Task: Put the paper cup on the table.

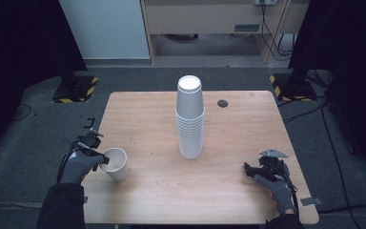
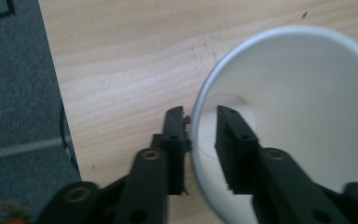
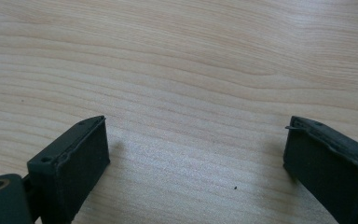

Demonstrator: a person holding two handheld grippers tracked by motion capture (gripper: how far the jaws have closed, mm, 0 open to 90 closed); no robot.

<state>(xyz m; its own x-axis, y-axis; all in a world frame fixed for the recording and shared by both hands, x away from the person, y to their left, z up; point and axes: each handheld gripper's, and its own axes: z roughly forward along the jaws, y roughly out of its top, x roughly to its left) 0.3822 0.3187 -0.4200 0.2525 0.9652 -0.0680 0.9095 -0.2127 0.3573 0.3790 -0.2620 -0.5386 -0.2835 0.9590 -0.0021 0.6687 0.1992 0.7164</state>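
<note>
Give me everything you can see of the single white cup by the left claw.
The single cup is plain white, paper by the look of it, with a thin rolled rim and a tapered wall. It stands apart from the tall cup stack, near the table's left front edge, mouth up and tilted toward the left claw. It looks empty. The claw's jaws straddle its rim, one inside and one outside, with small gaps showing beside the wall, so no firm pinch is evident.

Cup stack (image 1: 190,119): table (image 1: 248,191) centre, toward 12 o'clock.
Single cup (image 1: 116,163): on table, 8 o'clock of stack, at left hand-held gripper (image 1: 106,160).
Right hand-held gripper (image 1: 249,169): 4 o'clock of stack.
</note>
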